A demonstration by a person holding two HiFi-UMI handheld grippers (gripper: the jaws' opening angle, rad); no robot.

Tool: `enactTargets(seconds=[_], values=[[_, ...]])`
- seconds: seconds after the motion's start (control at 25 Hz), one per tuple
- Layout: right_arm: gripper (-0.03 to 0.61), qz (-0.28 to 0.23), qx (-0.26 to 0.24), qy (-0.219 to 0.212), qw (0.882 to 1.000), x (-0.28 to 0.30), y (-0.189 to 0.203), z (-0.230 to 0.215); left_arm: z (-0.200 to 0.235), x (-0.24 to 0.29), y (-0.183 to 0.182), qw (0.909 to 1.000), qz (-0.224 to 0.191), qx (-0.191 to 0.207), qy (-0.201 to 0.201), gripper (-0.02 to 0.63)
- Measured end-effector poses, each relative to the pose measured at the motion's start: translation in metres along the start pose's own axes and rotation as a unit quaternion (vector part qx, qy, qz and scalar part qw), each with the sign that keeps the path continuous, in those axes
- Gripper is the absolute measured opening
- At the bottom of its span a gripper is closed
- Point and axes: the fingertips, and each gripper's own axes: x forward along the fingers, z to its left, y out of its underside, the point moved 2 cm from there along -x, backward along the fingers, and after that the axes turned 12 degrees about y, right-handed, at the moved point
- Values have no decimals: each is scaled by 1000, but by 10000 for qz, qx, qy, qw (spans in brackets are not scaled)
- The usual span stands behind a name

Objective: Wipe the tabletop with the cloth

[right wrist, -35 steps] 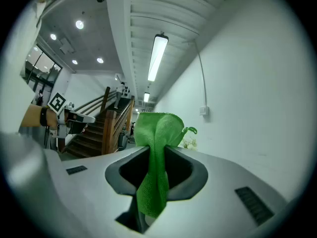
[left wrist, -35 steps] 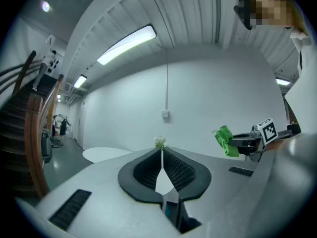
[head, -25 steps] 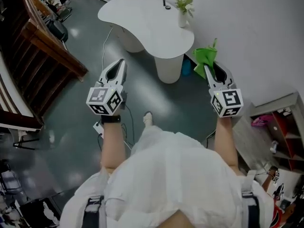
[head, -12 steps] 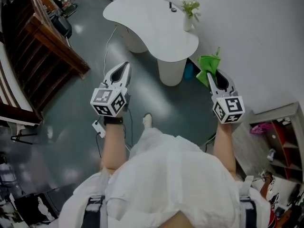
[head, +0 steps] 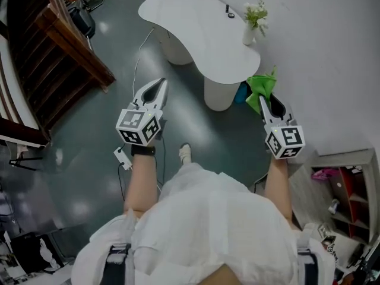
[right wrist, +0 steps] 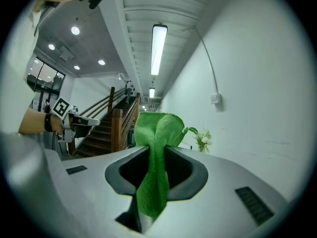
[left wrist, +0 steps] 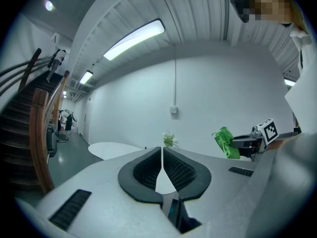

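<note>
A white kidney-shaped tabletop [head: 196, 31] on two round pedestals stands ahead of me by the wall; it also shows small and far off as the tabletop [left wrist: 114, 149] in the left gripper view. My right gripper [head: 265, 95] is shut on a green cloth [head: 259, 86], held in the air just right of the table's near end. The cloth [right wrist: 156, 162] hangs pinched between the jaws and bulges out past the tips. My left gripper [head: 160, 85] is shut and empty, its jaws touching, held over the floor left of the table's near pedestal.
A vase of white flowers [head: 252, 21] and a small dark object [head: 227, 9] stand on the table's far side. A wooden staircase [head: 59, 46] runs along the left. Cables [head: 138, 64] and a power strip [head: 120, 157] lie on the dark floor. A low shelf unit [head: 350, 189] sits at the right.
The table has drifted to the right and nearer in the head view. Both grippers keep their pose, the cloth still pinched in the right one.
</note>
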Motion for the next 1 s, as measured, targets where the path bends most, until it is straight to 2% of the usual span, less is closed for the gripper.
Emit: enactTargets(seconds=[0.24,0.6,1.0], values=[[80,105,-109,-109,9998,70,-10,27,71,10,1,9998,-64,-173,-109,26],[80,352,-142,-101,9992,189,-13,73,194,31,1,9993,-131,-355,-70,26],[80,802,-140,211,9965,279,3,93,284,52,12,9989,29,-441,181,26]])
